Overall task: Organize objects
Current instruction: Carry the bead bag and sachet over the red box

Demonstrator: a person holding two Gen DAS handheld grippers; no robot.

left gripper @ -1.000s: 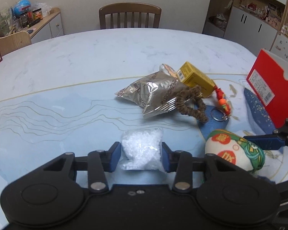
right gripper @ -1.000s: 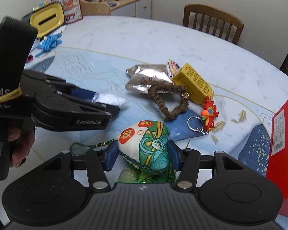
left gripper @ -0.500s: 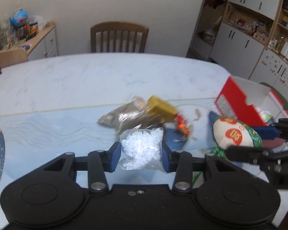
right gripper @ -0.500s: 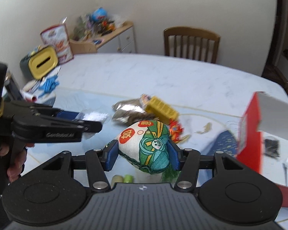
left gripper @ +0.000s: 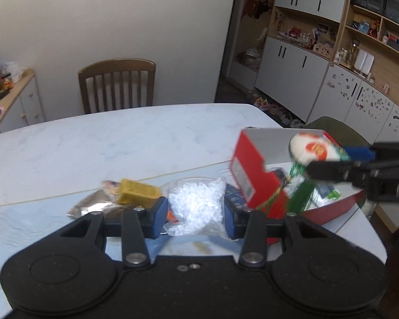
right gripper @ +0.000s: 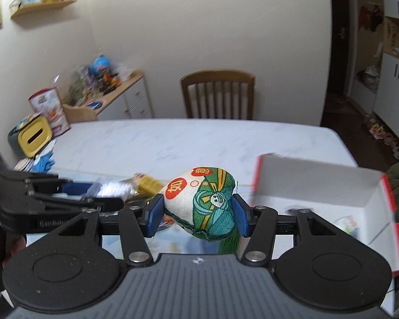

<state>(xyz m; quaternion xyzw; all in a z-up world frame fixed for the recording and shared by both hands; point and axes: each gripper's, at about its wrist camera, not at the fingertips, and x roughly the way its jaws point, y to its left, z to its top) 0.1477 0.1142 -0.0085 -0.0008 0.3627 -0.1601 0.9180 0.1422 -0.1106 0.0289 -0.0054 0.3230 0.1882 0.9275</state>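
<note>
between the blue pads of the right gripper (right gripper: 196, 212), the embroidered pouch (right gripper: 203, 202) sits clamped and lifted clear of the desk (right gripper: 173, 141), green tassel hanging below; from the left wrist view it hangs over the open red box (left gripper: 255, 178), at its near edge. the left gripper (left gripper: 196, 208) has its jaws closed on a clear bag of white pellets (left gripper: 195, 204), also off the desk, just short of the box. judgement: task is partway; two items are in transit and neither is released yet. left on the desk are a yellow carton (left gripper: 137, 194) and a silver foil packet (left gripper: 93, 207), touching each other, near the left gripper; other small things behind the jaws are too hidden to name. container: the red box has a white interior, lid standing up, and already holds a few small items, one dark and one pale with green, too blurred to identify. next move likely calls for lowering the pouch into the box before opening.
</note>
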